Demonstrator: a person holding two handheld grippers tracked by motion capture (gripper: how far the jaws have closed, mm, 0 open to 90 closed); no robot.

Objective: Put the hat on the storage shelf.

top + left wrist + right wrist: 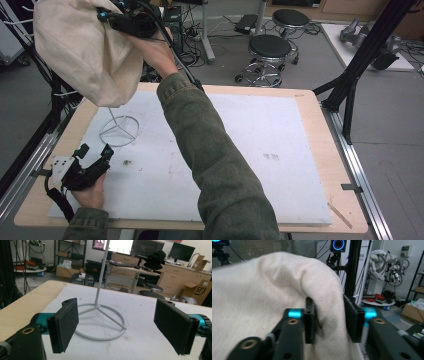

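Note:
A cream cloth bag [85, 50] hangs over the top of a thin white wire stand, whose ring base [119, 131] rests on the white mat. My right gripper [107, 17] is held high at the bag's upper right. In the right gripper view a fold of the cream cloth [262, 302] lies between the jaws of that gripper [329, 307], which stand apart and loose around it. My left gripper [95, 150] rests low on the mat, open and empty. From the left gripper view, its jaws [117, 315] frame the ring base [100, 322] and the pole [101, 277].
The white mat [260, 150] covers a wooden table [325, 150]. My right sleeve crosses the middle of the table. Two black stools [270, 47] stand beyond the far edge, and a black frame post [360, 55] rises at the right.

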